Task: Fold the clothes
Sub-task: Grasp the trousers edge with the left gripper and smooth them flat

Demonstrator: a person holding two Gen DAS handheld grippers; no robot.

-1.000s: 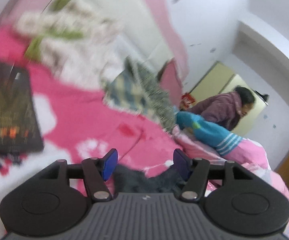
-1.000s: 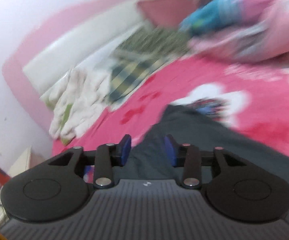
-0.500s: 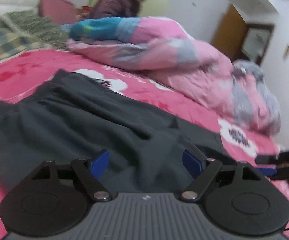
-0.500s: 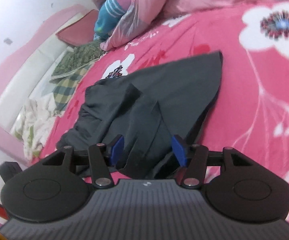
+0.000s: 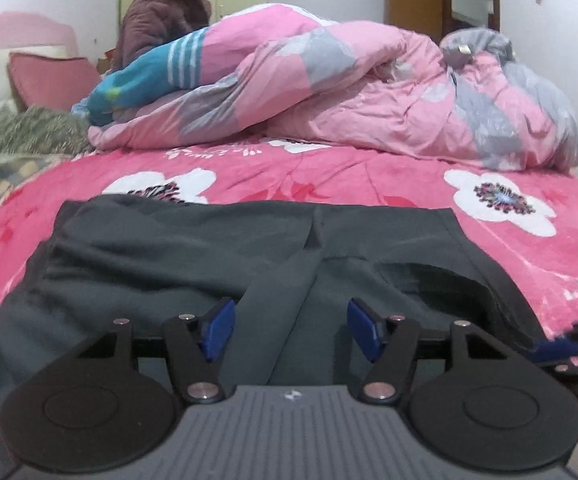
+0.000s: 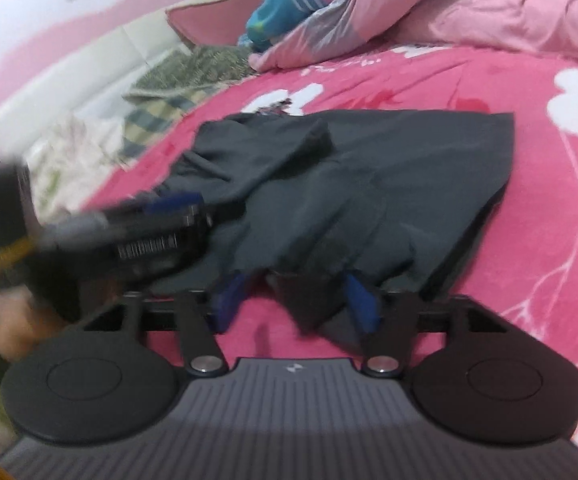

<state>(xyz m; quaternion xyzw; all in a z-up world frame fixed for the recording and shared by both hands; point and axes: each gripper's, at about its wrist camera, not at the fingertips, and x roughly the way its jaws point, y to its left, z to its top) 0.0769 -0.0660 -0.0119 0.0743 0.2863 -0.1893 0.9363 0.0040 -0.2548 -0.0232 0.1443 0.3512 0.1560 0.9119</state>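
A dark grey garment (image 5: 217, 256) lies spread and creased on the pink flowered bedspread (image 5: 329, 176). My left gripper (image 5: 291, 326) is open low over its near edge, and a folded strip of the cloth runs between the blue fingers (image 5: 219, 326). In the right wrist view the same garment (image 6: 369, 184) fills the middle. My right gripper (image 6: 295, 302) is open at its near hem, with a hanging corner of cloth between the blue fingers (image 6: 363, 306). The left gripper (image 6: 161, 224) shows blurred at the left over the cloth; the right gripper (image 5: 561, 348) shows at the left view's right edge.
A heaped pink patchwork quilt (image 5: 369, 92) lies across the far side of the bed. A person in a purple jacket (image 5: 161, 20) sits behind it at the back left. A pink pillow (image 5: 49, 76) and a checked blanket (image 6: 161, 116) lie toward the headboard (image 6: 89, 64).
Both views swung from the headboard side toward the quilt. The garment now lies spread flatter on the bed, and both grippers have come down to its near edge with the jaws wider apart.
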